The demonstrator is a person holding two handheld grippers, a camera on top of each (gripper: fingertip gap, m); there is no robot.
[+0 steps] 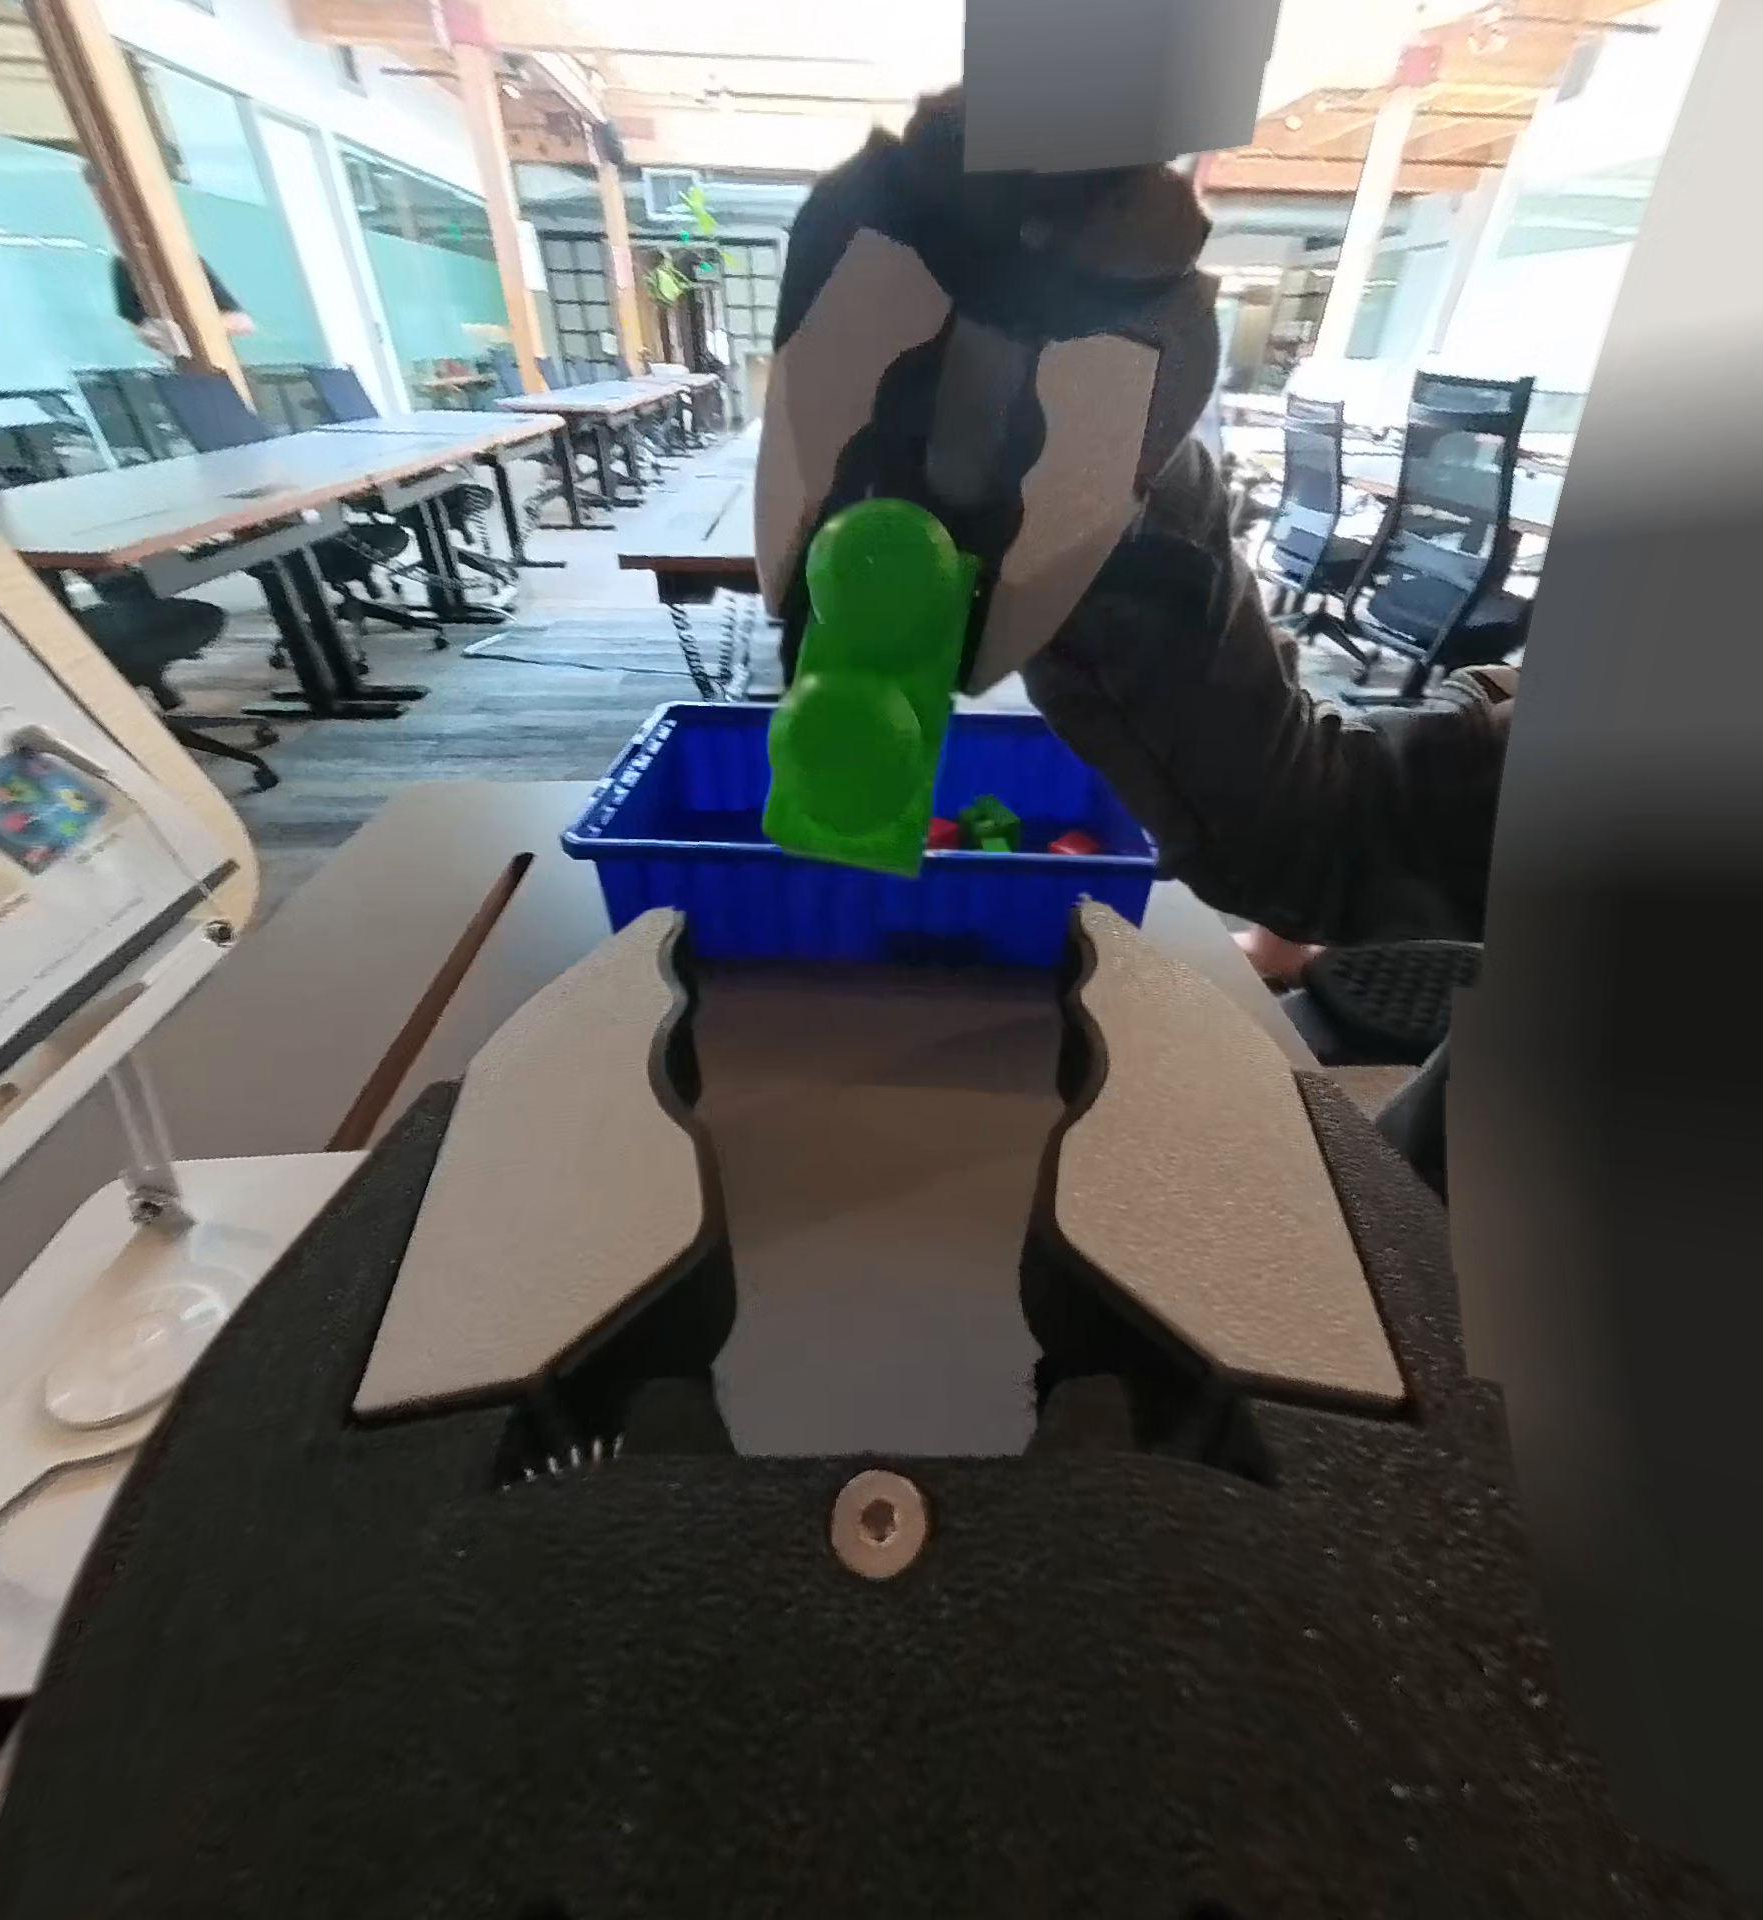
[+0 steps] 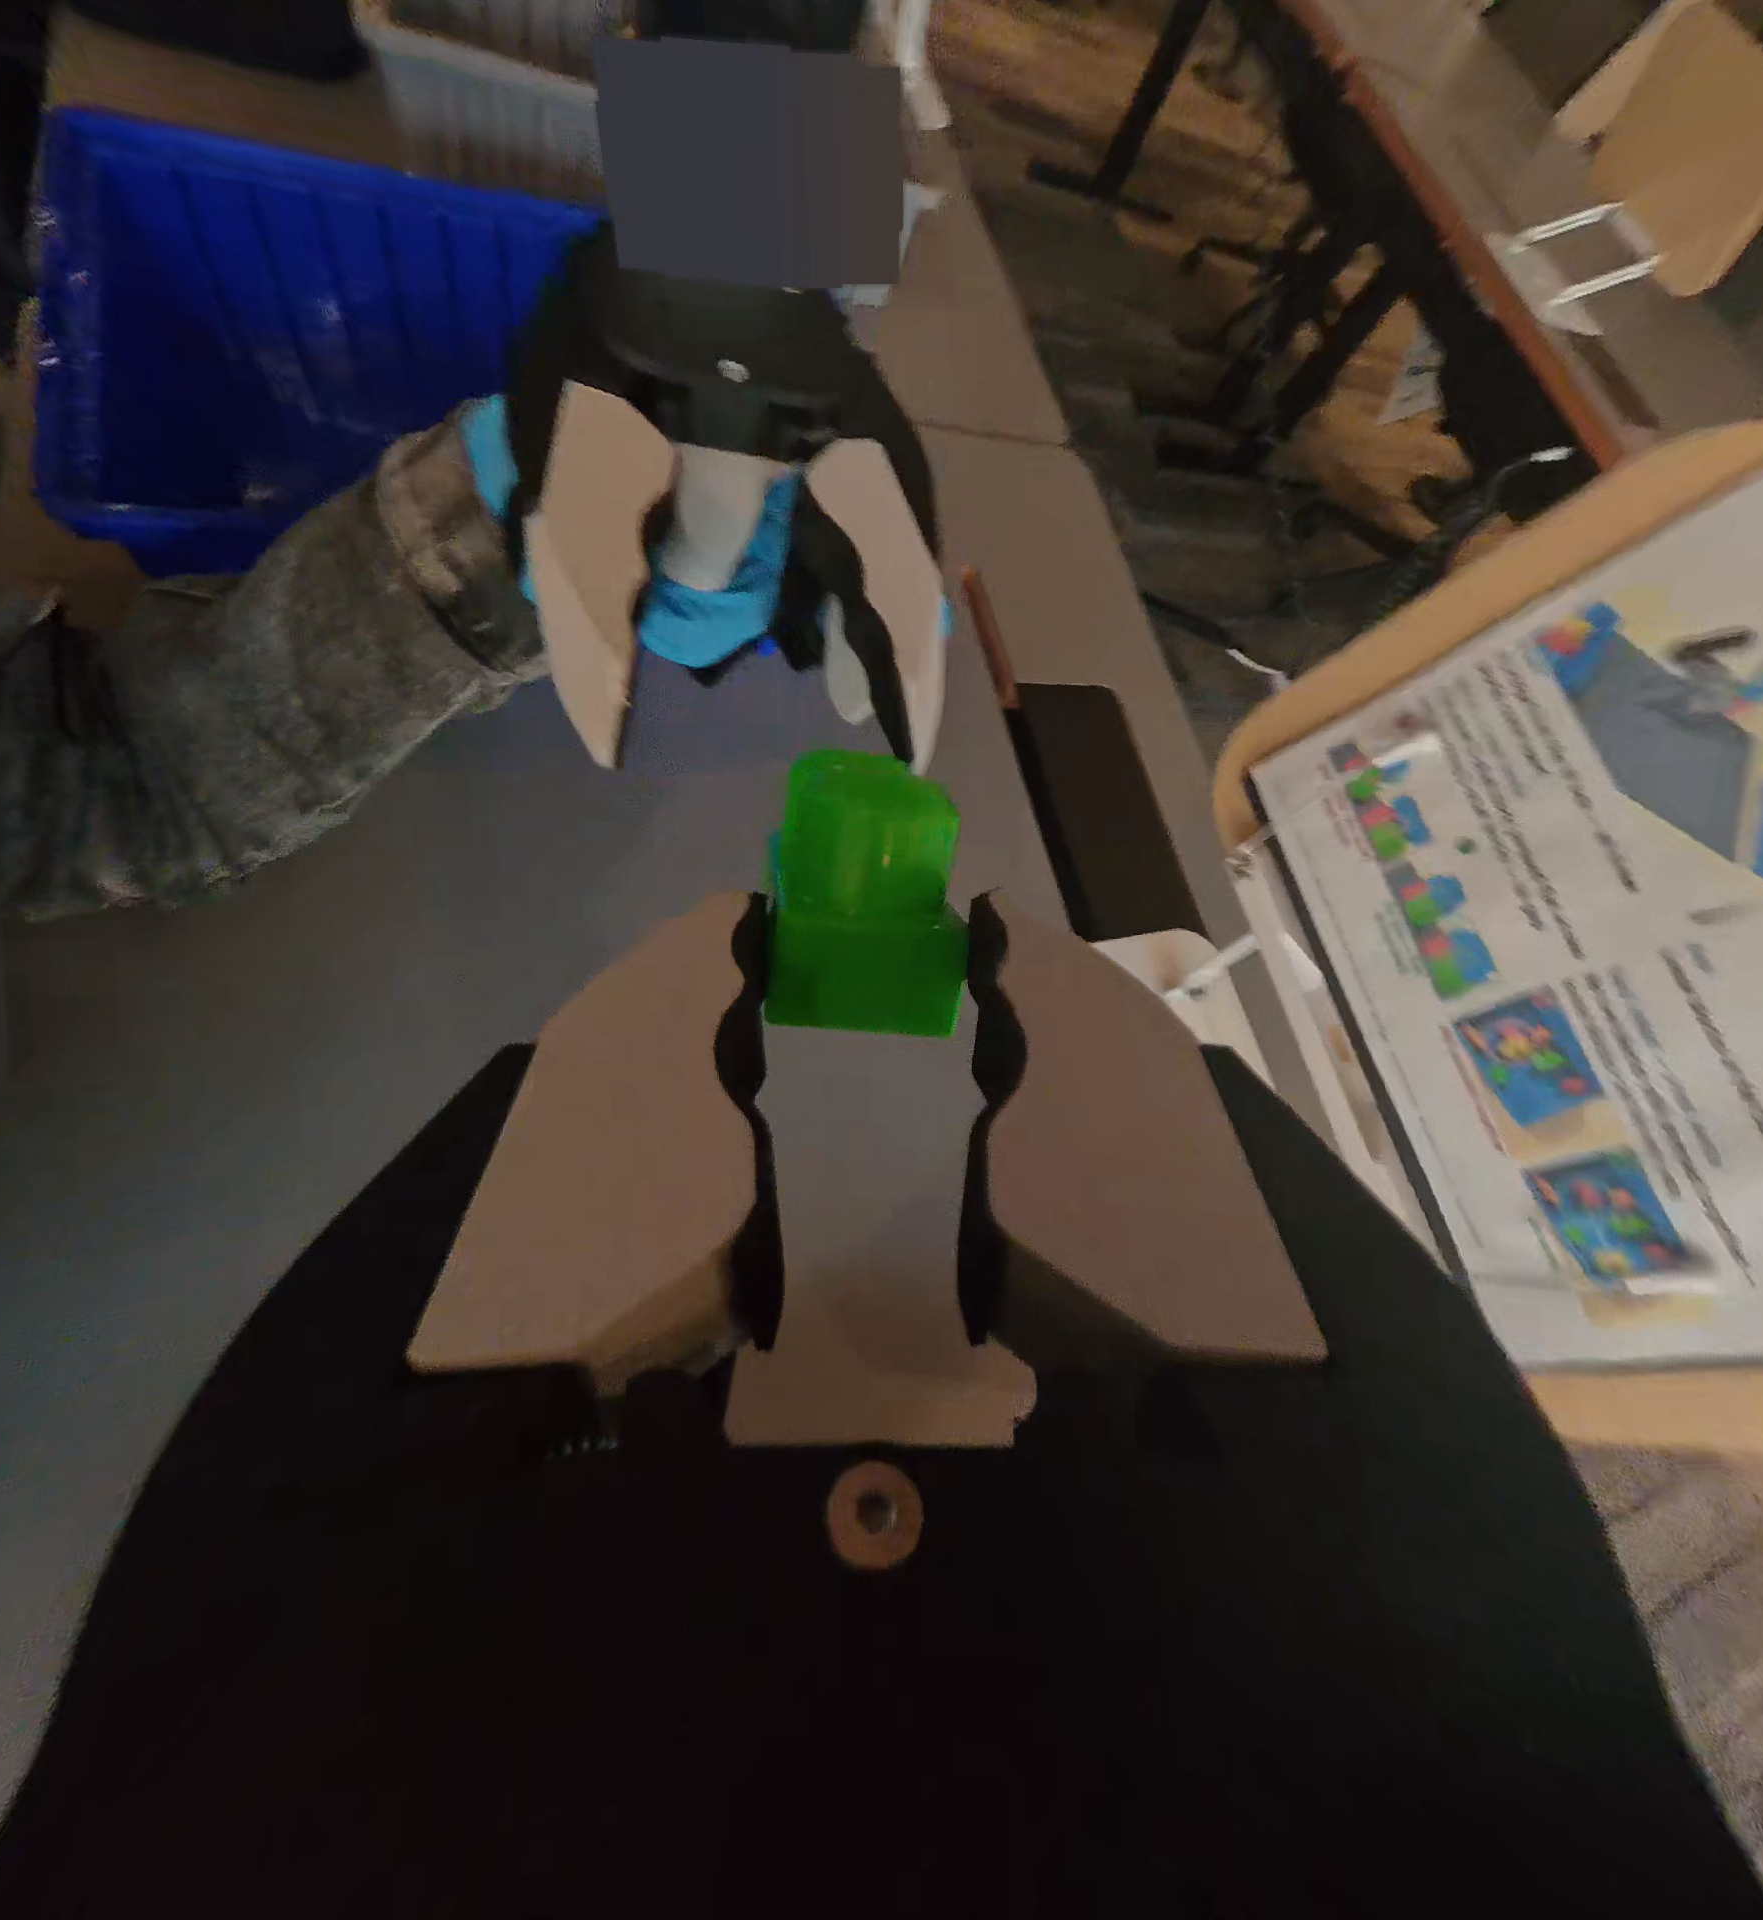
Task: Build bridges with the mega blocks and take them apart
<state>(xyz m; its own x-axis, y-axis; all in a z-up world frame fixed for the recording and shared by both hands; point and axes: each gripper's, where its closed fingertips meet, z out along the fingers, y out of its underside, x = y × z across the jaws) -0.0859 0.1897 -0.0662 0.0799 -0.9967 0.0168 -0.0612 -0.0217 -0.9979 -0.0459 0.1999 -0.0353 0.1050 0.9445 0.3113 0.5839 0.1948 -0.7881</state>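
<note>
My right gripper [image 2: 861, 912] is shut on a green two-stud mega block [image 2: 861, 966] and holds it in the air above the grey table [image 2: 285, 1039]. In the left wrist view the same block [image 1: 861, 707] shows its studs, held by the right gripper [image 1: 887, 634] above the blue bin [image 1: 856, 904]. My left gripper [image 1: 882, 935] is open and empty, facing the block from a short distance. It also shows in the right wrist view [image 2: 763, 748], just beyond the block. The bin holds a few red and green blocks [image 1: 991, 823].
An instruction sheet on a stand [image 1: 46, 831] stands at the table's side and also shows in the right wrist view [image 2: 1583, 987]. The blue bin [image 2: 233, 343] sits at the table's far edge. A grey sleeve [image 2: 233, 707] lies over the table. Desks and office chairs [image 1: 1417, 520] stand behind.
</note>
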